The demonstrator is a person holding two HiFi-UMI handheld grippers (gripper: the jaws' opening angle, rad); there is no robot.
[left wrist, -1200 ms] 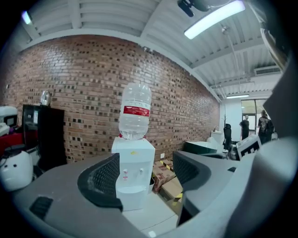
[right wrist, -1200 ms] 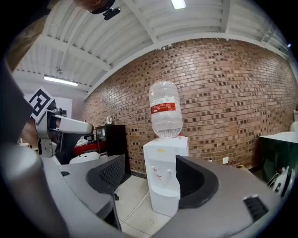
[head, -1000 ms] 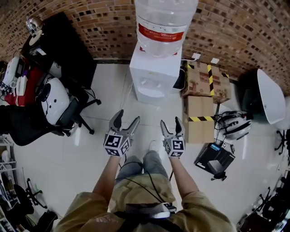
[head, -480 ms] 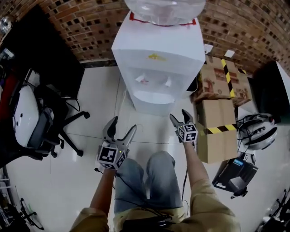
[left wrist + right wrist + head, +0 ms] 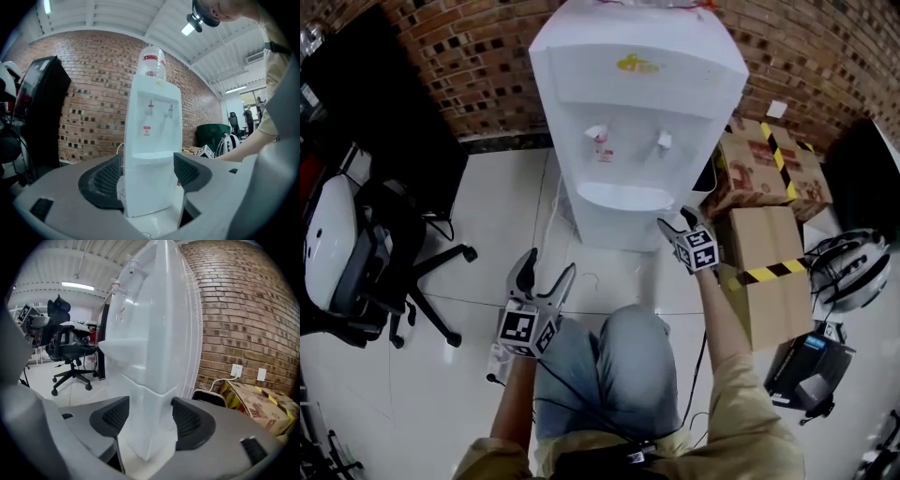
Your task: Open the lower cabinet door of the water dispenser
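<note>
The white water dispenser (image 5: pixel 637 112) stands against the brick wall. Its lower cabinet door (image 5: pixel 147 187) faces me below the drip shelf. My left gripper (image 5: pixel 548 264) hovers over the floor short of the dispenser, its jaws open and empty, and the cabinet front shows between them in the left gripper view (image 5: pixel 147 176). My right gripper (image 5: pixel 675 222) is at the dispenser's lower right front corner. Its jaws are closing, with the cabinet's corner edge (image 5: pixel 145 427) between them (image 5: pixel 150 420). The pads do not press on it.
A black office chair (image 5: pixel 366 253) stands to the left by a black cabinet (image 5: pixel 375 94). Cardboard boxes (image 5: pixel 769 281) with hazard tape sit right of the dispenser, and a white helmet-like device (image 5: pixel 848 267) lies beyond them. Wall sockets (image 5: pixel 236 370) and a cable are behind the dispenser.
Both grippers and my head have come down and closer to the dispenser. The right gripper has moved forward to the dispenser's lower right corner, while the left stays further back.
</note>
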